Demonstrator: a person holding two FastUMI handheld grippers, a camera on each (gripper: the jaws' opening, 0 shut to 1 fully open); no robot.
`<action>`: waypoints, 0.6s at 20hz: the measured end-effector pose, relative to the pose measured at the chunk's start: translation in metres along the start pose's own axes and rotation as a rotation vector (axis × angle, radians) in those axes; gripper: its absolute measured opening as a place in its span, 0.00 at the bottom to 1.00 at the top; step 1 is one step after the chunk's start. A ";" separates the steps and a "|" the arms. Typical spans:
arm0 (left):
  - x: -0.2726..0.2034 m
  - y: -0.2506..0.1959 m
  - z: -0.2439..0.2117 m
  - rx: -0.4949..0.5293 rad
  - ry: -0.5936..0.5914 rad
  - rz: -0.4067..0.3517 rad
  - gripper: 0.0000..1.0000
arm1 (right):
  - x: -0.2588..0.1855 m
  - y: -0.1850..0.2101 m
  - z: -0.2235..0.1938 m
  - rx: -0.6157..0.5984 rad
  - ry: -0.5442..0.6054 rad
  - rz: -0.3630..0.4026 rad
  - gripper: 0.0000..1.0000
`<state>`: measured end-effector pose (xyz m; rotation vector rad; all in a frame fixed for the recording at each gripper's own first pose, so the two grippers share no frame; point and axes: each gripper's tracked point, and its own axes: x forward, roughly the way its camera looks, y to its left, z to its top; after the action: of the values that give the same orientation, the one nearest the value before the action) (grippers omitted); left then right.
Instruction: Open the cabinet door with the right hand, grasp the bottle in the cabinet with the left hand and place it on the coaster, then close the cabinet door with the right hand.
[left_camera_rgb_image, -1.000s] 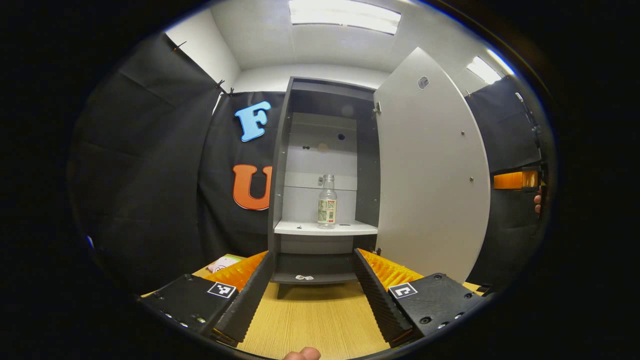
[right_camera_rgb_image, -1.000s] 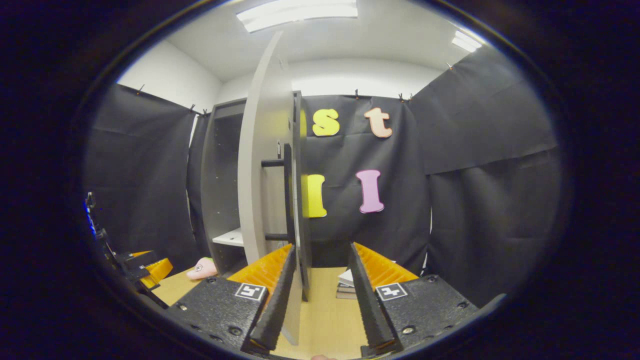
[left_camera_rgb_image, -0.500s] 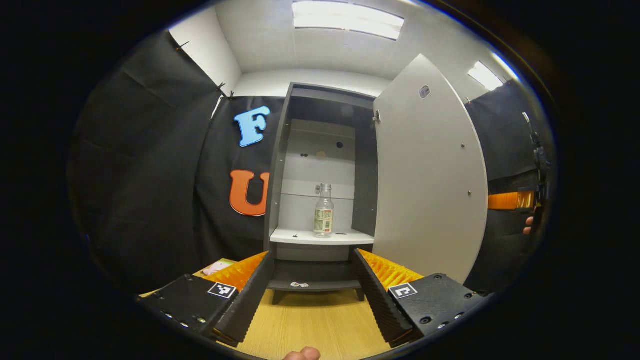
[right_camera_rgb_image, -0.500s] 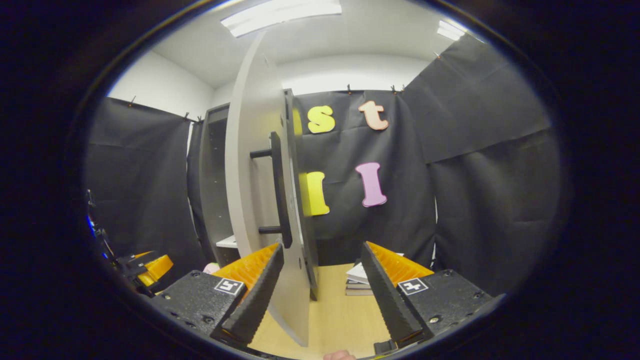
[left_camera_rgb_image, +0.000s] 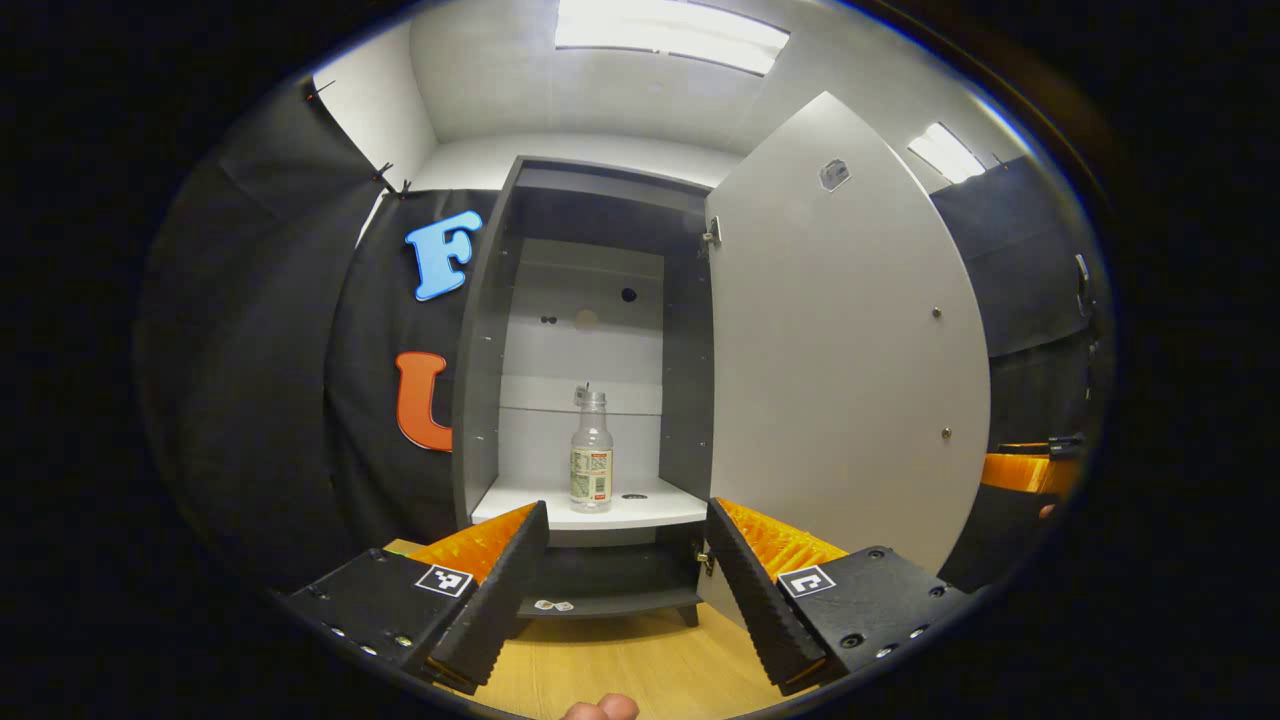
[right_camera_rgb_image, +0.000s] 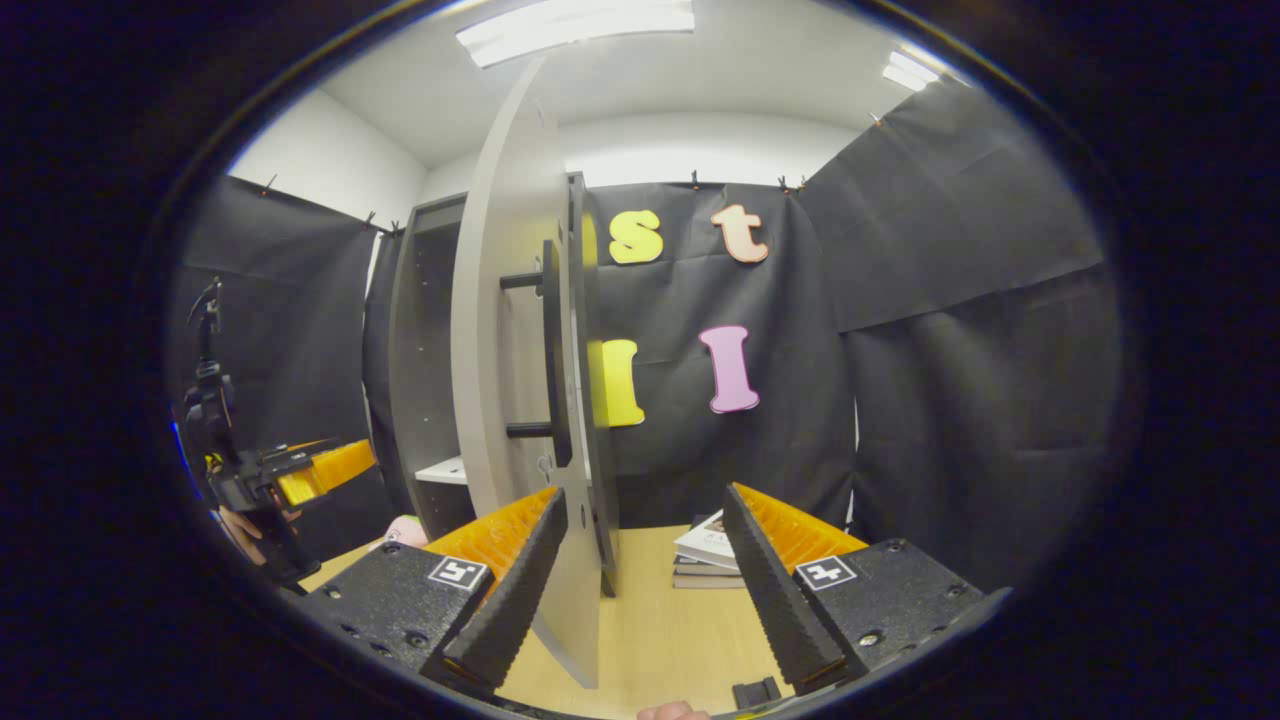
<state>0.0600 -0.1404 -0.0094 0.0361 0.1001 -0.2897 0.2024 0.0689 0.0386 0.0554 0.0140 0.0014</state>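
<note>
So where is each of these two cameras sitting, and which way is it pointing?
Left gripper view: rides on the left tongs, facing the open cabinet head-on, the bottle on its shelf; a fingertip at the bottom edge.
Right gripper view: rides on the right tongs, looking along the edge of the open door with its handle; the left tongs and the hand holding them show far left.
Shared: cabinet, door, wooden table.
</note>
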 end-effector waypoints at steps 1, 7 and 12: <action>0.013 0.000 0.004 -0.010 -0.003 -0.002 0.95 | 0.000 0.001 -0.001 -0.001 0.002 0.005 0.96; 0.094 0.023 0.025 0.050 -0.044 0.053 0.95 | 0.005 -0.005 0.000 0.046 0.020 0.016 0.97; 0.168 0.031 0.035 0.097 -0.057 0.051 0.95 | 0.006 -0.013 0.007 0.099 0.013 0.011 0.96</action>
<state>0.2318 -0.1604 0.0090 0.1264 0.0288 -0.2445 0.2086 0.0556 0.0444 0.1544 0.0271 0.0126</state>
